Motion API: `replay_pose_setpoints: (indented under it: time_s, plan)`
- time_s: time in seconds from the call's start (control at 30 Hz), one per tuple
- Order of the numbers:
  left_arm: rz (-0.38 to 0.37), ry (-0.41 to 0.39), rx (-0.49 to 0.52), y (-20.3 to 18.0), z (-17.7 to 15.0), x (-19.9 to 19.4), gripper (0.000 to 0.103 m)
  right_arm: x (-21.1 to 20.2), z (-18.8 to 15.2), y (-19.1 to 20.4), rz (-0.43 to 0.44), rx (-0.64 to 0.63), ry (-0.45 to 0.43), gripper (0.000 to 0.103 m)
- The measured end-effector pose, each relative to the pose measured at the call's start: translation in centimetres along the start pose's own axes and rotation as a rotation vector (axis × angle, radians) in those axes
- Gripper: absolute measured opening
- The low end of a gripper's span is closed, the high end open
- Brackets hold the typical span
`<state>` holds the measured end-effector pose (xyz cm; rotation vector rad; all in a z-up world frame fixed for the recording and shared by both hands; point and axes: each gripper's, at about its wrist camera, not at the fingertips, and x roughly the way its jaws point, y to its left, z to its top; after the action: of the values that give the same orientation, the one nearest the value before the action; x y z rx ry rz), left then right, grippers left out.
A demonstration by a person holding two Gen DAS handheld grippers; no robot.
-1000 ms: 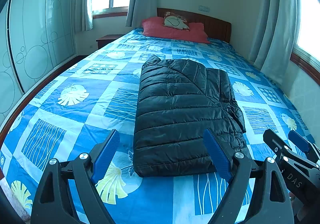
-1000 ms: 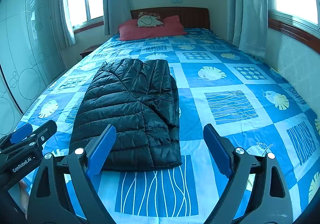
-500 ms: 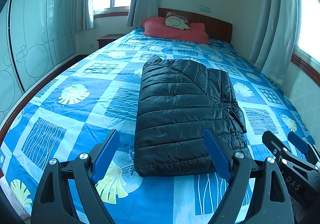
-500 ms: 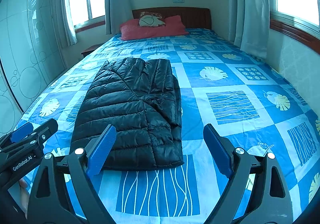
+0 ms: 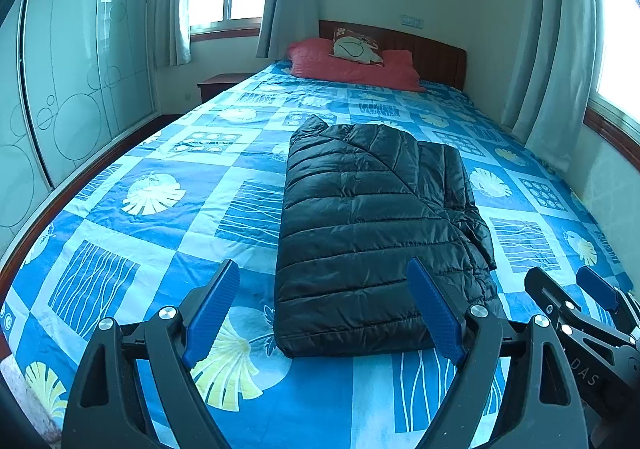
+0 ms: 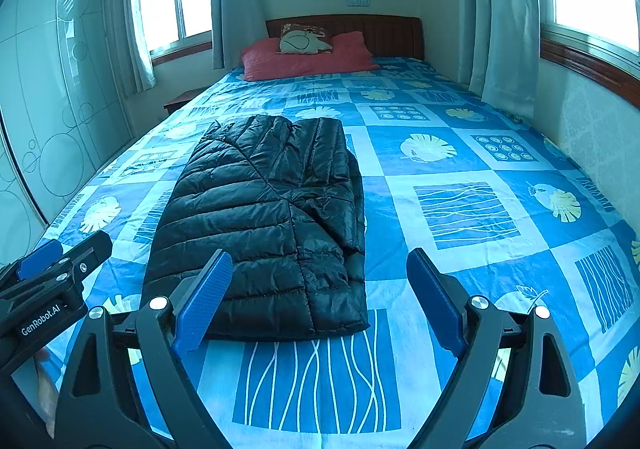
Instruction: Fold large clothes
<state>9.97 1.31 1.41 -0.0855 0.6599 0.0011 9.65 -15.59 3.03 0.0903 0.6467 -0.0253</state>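
A black quilted puffer jacket [image 5: 372,233] [image 6: 264,225] lies folded lengthwise into a long strip on the blue patterned bedspread [image 5: 160,233] [image 6: 480,249]. My left gripper [image 5: 324,309] hovers open above the jacket's near hem, toward its left corner, with nothing between its blue pads. In the right wrist view my right gripper [image 6: 320,297] is open too, over the hem's right corner and the bare bedspread beside it. Each gripper shows at the edge of the other's view: the right gripper [image 5: 576,301] and the left gripper [image 6: 60,261]. Neither touches the jacket.
Red pillows [image 5: 352,67] [image 6: 308,57] and a patterned cushion [image 6: 304,39] lie at the wooden headboard [image 6: 392,35]. A glass-fronted wardrobe [image 5: 80,89] lines the left side beyond the bed's edge. A nightstand [image 5: 222,85] stands by the window. Curtains [image 6: 504,29] and a wall bound the right side.
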Motion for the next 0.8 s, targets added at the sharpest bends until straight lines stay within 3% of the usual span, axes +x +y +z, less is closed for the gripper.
replay_pose_setpoints:
  time_s: [0.53,0.8]
  plan:
    - [0.001,-0.033,0.009,0.04,-0.05,-0.32,0.085,0.63,-0.65,0.14,0.004,-0.008,0.012,0.089]
    - [0.042,-0.045,-0.018,0.43,-0.17,-0.13,0.088,0.85,-0.90,0.01,0.009,-0.008,0.016,0.089]
